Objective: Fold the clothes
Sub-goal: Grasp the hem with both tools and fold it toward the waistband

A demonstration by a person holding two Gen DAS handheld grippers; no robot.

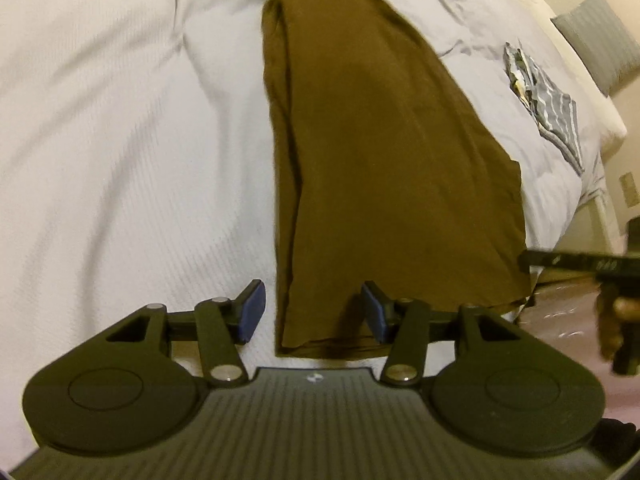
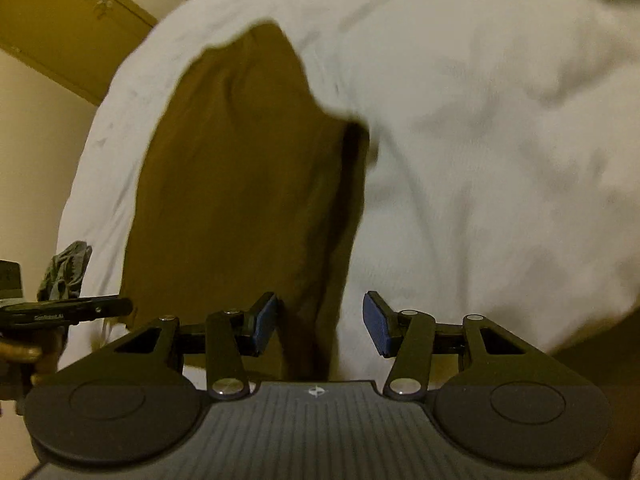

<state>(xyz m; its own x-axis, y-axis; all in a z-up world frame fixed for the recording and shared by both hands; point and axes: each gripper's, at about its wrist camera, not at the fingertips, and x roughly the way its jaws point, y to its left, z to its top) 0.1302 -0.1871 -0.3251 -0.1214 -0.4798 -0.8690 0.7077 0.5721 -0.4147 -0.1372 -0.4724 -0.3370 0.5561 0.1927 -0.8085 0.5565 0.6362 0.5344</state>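
Two tongs are in my views, and both stand wide with nothing between their blue pads. My left tongs (image 1: 312,312) hover over the near end of the brown garment (image 1: 384,152), which lies lengthwise on the white bed (image 1: 120,120), folded into a long strip running away from me. The garment's near left corner sits in the gap between the pads; the right pad (image 1: 374,312) lies over the cloth, the left pad over bare bedding. In the left wrist view, the other tool's black body (image 1: 584,264) enters from the right edge, near the garment's near right corner, with part of a hand (image 1: 612,320) below it.

My right tongs (image 2: 320,318) hang above the garment's right edge (image 2: 240,184), which falls between the pads, darker folds bunched along it. A striped grey garment (image 1: 556,108) lies well apart on the bed's far right, near a grey pillow (image 1: 604,40). In the right wrist view a crumpled grey cloth (image 2: 66,268) sits at the bed's left edge.
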